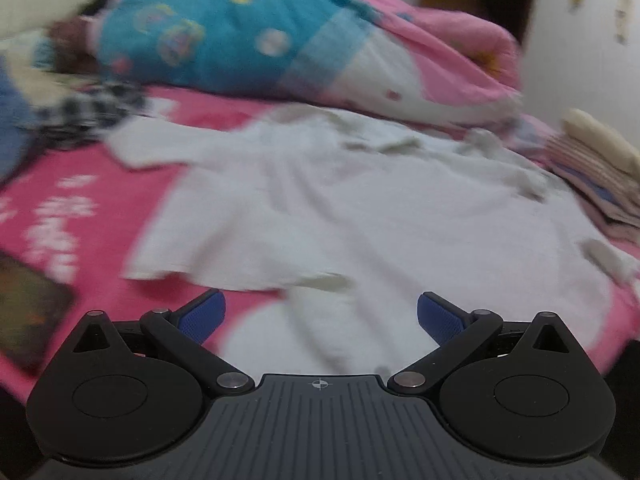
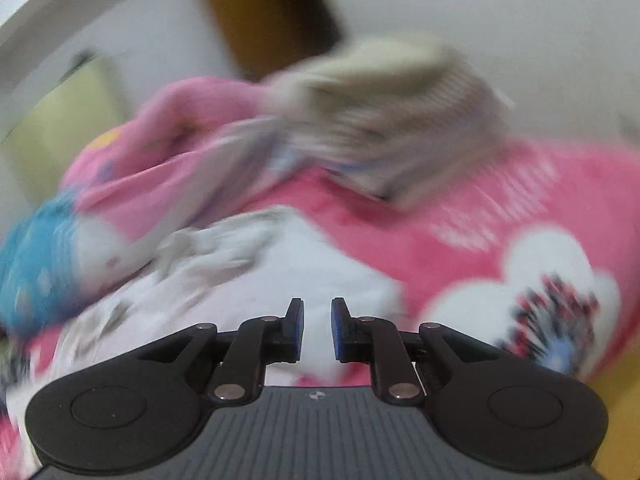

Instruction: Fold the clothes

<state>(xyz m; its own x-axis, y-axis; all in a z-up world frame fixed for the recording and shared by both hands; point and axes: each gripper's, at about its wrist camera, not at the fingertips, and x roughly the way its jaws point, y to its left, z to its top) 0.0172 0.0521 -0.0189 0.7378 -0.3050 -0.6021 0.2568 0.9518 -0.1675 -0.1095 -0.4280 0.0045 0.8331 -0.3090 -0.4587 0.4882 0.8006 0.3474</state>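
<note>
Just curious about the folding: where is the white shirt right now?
The white shirt lies spread on the pink bedspread, directly ahead of the left gripper.

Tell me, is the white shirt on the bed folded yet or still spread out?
Spread out, not folded: the white shirt lies open and wrinkled across the pink bedspread, one sleeve stretched sideways. Neither gripper holds it.

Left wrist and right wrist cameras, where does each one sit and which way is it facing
Left wrist view: sits on the left hand-held gripper, looking forward and low across the white shirt spread on the pink bedcover; only its own open blue-padded fingers show.
Right wrist view: sits on the right hand-held gripper, looking over the shirt's edge toward a folded clothes stack; its own fingers, a narrow gap apart and holding nothing, show. The picture is blurred.
Shared: the shirt, bedcover, stack and blue patterned quilt.
</note>
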